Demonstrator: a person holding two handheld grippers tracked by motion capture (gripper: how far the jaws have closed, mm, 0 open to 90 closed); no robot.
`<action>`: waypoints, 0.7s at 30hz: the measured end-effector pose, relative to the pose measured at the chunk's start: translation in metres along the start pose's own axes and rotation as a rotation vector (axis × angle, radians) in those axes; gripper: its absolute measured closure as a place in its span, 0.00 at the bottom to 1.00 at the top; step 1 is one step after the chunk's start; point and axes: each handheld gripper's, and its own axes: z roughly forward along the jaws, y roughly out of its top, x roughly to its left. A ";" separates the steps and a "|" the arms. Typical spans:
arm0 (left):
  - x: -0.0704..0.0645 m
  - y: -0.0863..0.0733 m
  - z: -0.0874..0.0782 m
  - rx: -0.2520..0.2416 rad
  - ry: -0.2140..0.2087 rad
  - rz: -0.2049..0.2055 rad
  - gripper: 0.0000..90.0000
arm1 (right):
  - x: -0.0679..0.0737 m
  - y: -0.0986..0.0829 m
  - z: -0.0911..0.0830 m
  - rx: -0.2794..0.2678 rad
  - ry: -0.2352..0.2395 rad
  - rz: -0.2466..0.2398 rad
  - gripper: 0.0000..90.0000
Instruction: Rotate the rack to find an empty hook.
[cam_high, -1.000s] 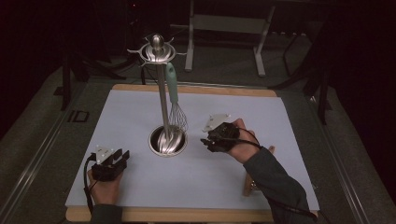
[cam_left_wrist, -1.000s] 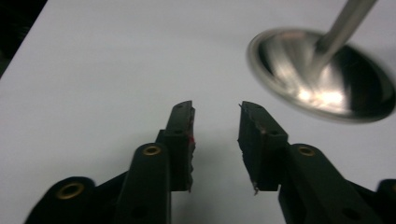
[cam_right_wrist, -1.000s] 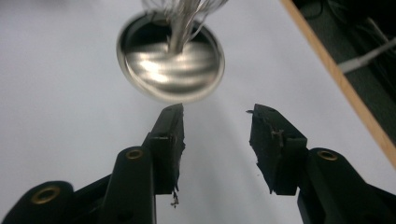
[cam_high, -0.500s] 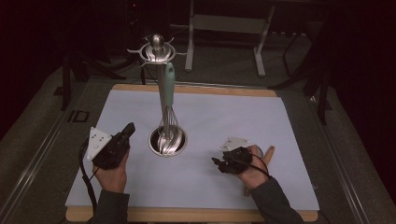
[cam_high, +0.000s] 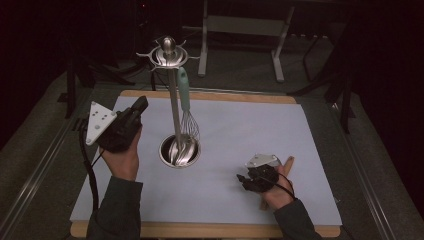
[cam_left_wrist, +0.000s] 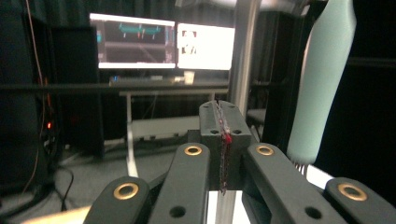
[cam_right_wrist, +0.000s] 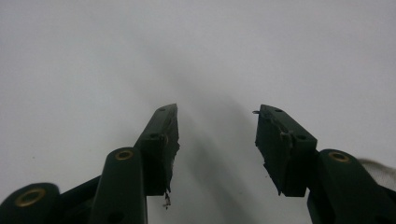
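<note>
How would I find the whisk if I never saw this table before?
Look at the tall silver stand in the middle of the pale blue mat. The whisk hangs beside its pole. It is the hanging thing with a mint-green handle and a wire cage at the bottom.

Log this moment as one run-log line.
left gripper: shut, raised beside steel stand | right gripper: open, low over white mat | mint-handled wire whisk: hanging on stand
</note>
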 end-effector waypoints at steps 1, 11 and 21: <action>-0.004 0.009 0.002 -0.022 -0.008 0.011 1.00 | 0.000 -0.001 0.000 0.001 0.003 0.013 0.54; -0.019 0.036 0.016 -0.055 -0.046 0.045 1.00 | -0.005 -0.009 0.003 0.007 0.005 0.037 0.54; -0.026 0.049 0.026 -0.077 -0.058 0.067 1.00 | -0.008 -0.012 0.004 0.007 0.004 0.060 0.54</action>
